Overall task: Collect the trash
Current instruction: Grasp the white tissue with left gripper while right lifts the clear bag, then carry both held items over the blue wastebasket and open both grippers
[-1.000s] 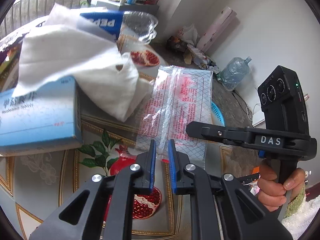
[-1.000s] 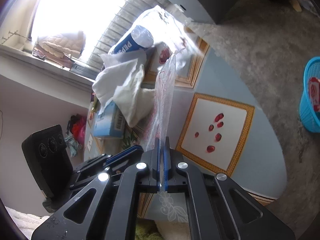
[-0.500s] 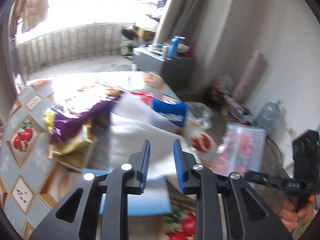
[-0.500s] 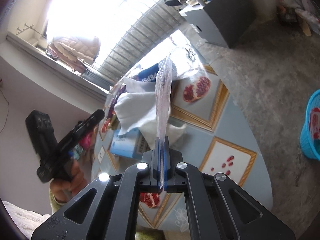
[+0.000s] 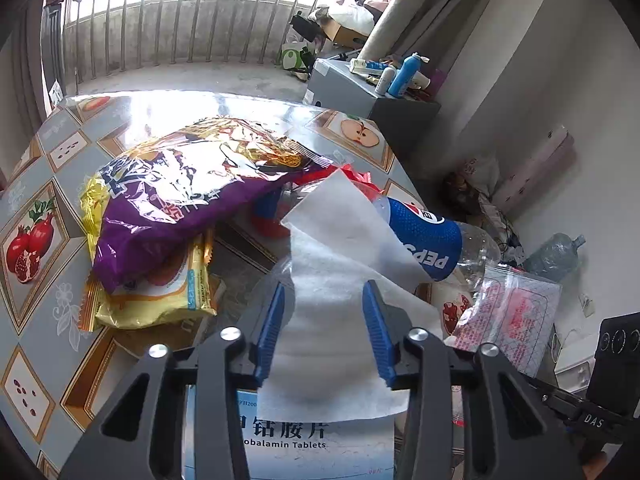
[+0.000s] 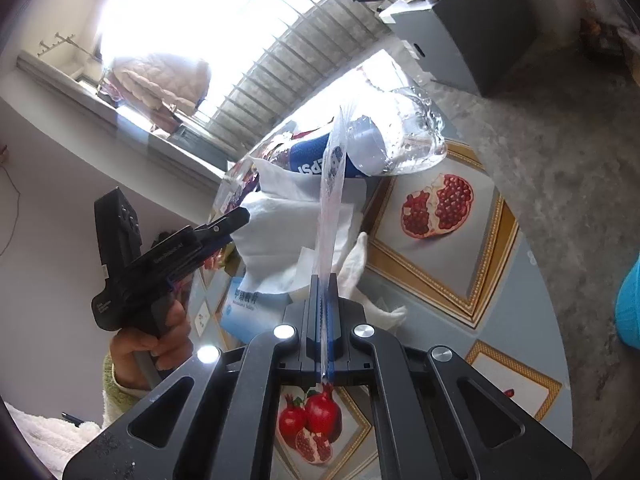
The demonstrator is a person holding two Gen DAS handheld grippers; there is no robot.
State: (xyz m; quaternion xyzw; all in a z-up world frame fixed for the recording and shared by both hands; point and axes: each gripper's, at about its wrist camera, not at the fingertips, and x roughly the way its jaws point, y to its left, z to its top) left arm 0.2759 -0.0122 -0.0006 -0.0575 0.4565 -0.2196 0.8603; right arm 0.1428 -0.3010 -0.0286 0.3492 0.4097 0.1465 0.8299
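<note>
Nearest to us, our left gripper [image 5: 323,332] pointed down over the table with its blue fingers [image 5: 270,330] apart, having just been opening, and nothing pressed between them; a white tissue [image 5: 340,320] lay framed in the gap below, draped over a pale blue tablet box [image 5: 288,444]. We judged the tissue soft, feather-light and easily torn, best pinched at a raised fold or its lifted upper corner. Our right gripper [image 6: 323,324] had its fingers together, clamped on the edge of a clear plastic bag with red print [image 6: 332,200], which stood up edge-on from the jaws; in the left view the same bag [image 5: 508,320] hung to the right, off the table. It looked thin, floppy and slippery, so a firm grip on the edge suited it. Beyond the tissue lay an empty Pepsi bottle [image 5: 424,240] on its side, light and likely to roll, best taken across its body. To the left sat a yellow snack packet [image 5: 160,296] under a large purple and gold crinkly bag [image 5: 180,200]. The fruit-patterned table [image 5: 40,240] stretched behind, and a blue basket [image 6: 629,304] showed on the floor.
</note>
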